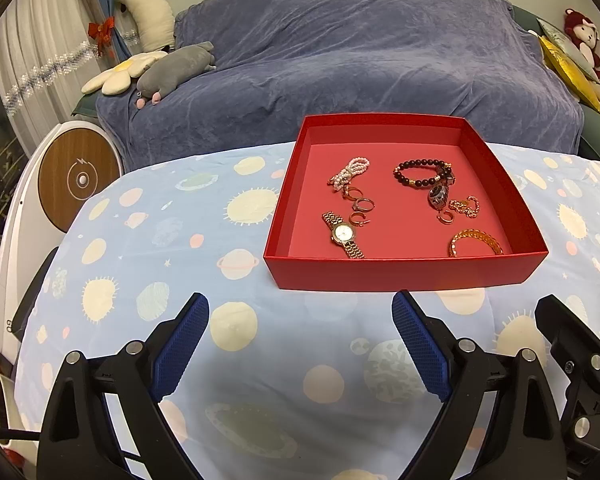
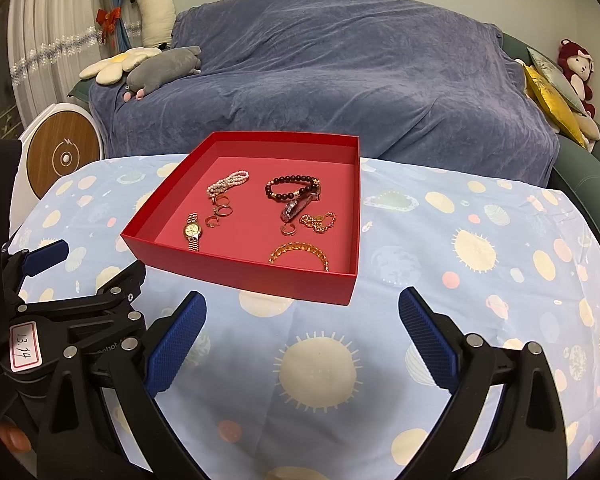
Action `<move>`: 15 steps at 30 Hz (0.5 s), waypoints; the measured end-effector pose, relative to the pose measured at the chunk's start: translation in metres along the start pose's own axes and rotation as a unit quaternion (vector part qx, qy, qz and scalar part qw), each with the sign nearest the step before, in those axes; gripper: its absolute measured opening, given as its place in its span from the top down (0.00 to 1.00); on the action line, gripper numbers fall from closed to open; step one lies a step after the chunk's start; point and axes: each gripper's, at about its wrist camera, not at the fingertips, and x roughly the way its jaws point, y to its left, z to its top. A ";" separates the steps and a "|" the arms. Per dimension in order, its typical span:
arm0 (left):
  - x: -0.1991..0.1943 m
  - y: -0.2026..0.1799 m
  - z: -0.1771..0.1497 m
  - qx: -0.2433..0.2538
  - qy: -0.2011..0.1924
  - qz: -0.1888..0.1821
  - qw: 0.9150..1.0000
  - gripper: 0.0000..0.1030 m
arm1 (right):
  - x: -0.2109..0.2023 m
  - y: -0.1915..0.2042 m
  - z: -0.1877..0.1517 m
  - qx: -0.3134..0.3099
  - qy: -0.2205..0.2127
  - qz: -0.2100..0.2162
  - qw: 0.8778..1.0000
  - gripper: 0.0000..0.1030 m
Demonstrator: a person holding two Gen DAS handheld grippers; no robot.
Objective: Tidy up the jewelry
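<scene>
Hovering over the tabletop (image 1: 140,240), left gripper (image 1: 300,344) and right gripper (image 2: 302,344) both stand released, jaws empty. Beyond them, jewelry lies scattered inside the red box (image 1: 404,274). Recommended: approach one piece from above, clearing the near wall.

Left wrist view: looks forward along the left gripper (image 1: 300,336), low over the cloth-covered bench (image 1: 148,240). Faces the sofa (image 1: 340,60) beyond. Red box (image 1: 404,272) sits ahead, right of centre, near.

Right wrist view: same low forward angle along the right gripper (image 2: 302,332), same heading toward the sofa (image 2: 320,60). Red box (image 2: 244,276) sits ahead, left of centre. The left gripper (image 2: 96,268) shows at this view's left edge.

Both views share the box and its jewelry, the bench cloth, the sofa and the plush toys.
</scene>
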 end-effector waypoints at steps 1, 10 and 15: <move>0.000 0.000 0.000 0.001 -0.001 0.003 1.000 0.12 | 0.000 0.000 0.000 0.000 0.000 0.000 1.000 0.08; 0.000 -0.001 0.000 0.003 -0.002 0.004 1.000 0.12 | 0.001 0.000 0.000 0.000 0.001 -0.001 1.000 0.08; 0.001 -0.001 0.000 0.001 0.005 -0.002 1.000 0.12 | 0.000 0.000 0.000 -0.001 0.000 -0.001 1.000 0.08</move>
